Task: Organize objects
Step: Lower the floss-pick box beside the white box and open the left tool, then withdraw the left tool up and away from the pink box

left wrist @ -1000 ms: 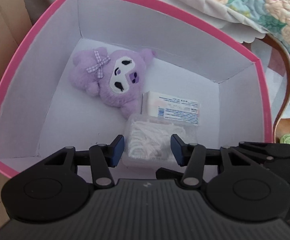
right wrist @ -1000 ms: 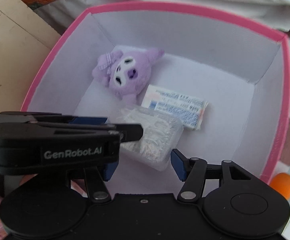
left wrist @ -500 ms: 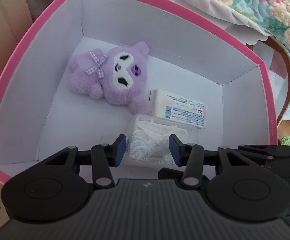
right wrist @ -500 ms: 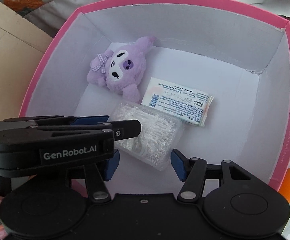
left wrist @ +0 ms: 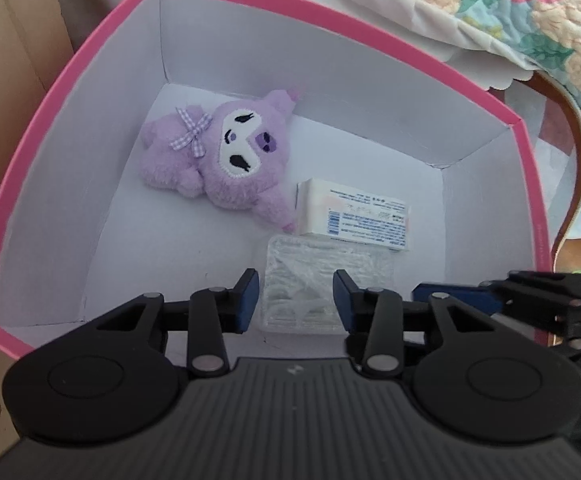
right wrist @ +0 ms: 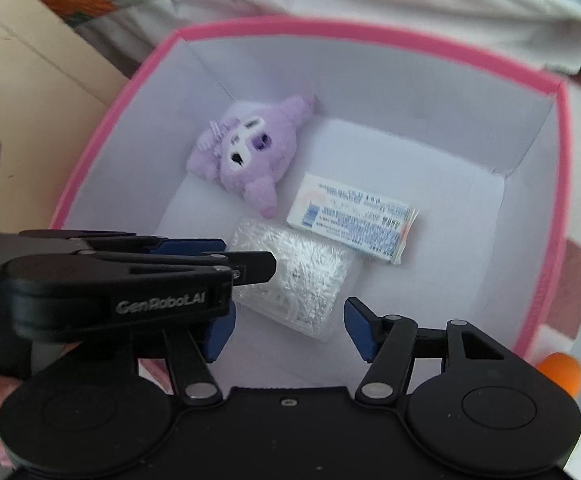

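Left wrist view: purple plush [left wrist: 226, 160], white packet [left wrist: 354, 216] and clear case [left wrist: 310, 284] already inside pink box [left wrist: 70, 92]; left gripper [left wrist: 294, 296] and right gripper [right wrist: 286, 328] above, fingers wide, empty; orange item [right wrist: 558, 368] outside, possibly left.

A home bedroom is shown: a flowery quilt [left wrist: 522, 12] is seen behind a pink box [left wrist: 330, 20] where a purple plush toy [left wrist: 226, 152] is kept.
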Demonstrator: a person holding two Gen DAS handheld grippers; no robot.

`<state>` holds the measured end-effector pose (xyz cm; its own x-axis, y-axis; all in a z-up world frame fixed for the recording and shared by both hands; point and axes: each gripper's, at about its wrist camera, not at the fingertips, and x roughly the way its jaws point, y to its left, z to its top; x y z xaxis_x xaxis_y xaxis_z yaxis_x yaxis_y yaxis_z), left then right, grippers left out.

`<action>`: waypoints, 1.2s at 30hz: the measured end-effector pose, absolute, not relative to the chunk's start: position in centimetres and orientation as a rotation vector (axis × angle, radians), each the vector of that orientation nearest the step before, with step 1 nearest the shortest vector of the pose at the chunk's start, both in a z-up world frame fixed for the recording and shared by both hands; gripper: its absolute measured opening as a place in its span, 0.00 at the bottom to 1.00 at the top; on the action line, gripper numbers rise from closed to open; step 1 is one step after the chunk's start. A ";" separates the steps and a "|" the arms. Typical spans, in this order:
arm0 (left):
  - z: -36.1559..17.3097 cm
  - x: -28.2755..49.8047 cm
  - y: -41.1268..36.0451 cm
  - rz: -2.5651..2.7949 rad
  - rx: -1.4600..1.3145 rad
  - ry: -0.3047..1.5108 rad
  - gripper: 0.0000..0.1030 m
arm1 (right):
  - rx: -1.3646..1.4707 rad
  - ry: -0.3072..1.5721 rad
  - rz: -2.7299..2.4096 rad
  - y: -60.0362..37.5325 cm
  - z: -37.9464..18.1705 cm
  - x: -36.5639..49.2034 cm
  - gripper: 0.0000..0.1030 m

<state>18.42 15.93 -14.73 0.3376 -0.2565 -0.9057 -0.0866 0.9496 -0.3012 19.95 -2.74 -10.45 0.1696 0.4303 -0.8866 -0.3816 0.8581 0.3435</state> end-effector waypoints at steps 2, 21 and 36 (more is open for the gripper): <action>-14.3 18.1 16.1 -0.090 -0.334 1.226 0.38 | 0.026 1.236 0.588 -3.2 -9.5 19.2 0.63; -5.2 13.1 13.8 -0.058 -0.174 1.122 0.47 | -0.123 0.980 0.669 -6.4 -0.9 12.7 0.63; 0.8 7.8 11.6 -0.049 -0.106 1.100 0.63 | -0.193 0.880 0.756 -7.9 3.4 7.9 0.72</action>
